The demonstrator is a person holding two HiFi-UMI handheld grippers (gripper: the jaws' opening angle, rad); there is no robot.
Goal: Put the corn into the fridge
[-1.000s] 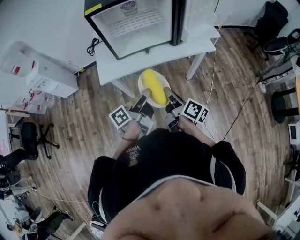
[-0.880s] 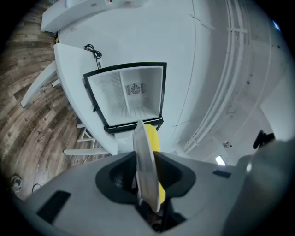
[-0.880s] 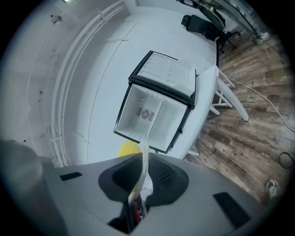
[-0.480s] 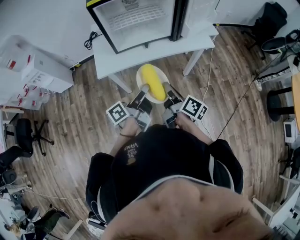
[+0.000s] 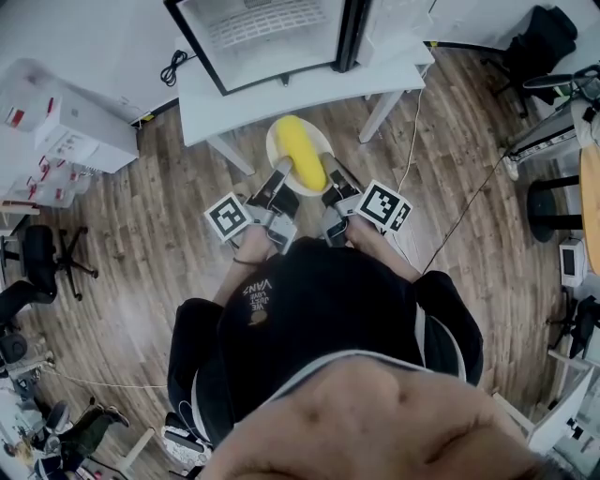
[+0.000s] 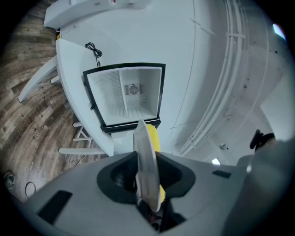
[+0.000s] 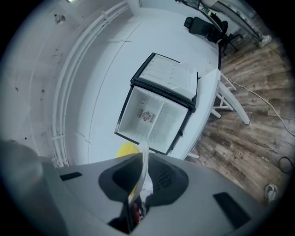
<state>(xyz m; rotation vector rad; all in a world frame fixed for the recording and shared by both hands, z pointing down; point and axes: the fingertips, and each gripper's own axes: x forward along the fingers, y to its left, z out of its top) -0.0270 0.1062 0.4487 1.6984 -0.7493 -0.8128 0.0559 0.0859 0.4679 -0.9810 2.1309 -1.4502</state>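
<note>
Squarely before the open fridge, two grippers hold up a plate of corn

Both of the person's arms reach forward from the chest, forearms close together and angled slightly inward. The left gripper [image 5: 280, 173] and the right gripper [image 5: 330, 174] point roughly level toward the white table [image 5: 281, 94]. Each marker cube sits on its gripper's outer side, just ahead of the hand. Between the grippers hangs a white plate [image 5: 275, 150], above the wooden floor [image 5: 159, 234] and just short of the table's near edge. The left gripper's jaws are clamped on the plate's left rim, the right gripper's on its right rim; in each gripper view the rim runs edge-on between the pads. The yellow corn [image 5: 300, 153] lies lengthwise along the middle of the plate, not yet in the fridge [image 5: 262, 28], which stands on the table with its door open
</note>
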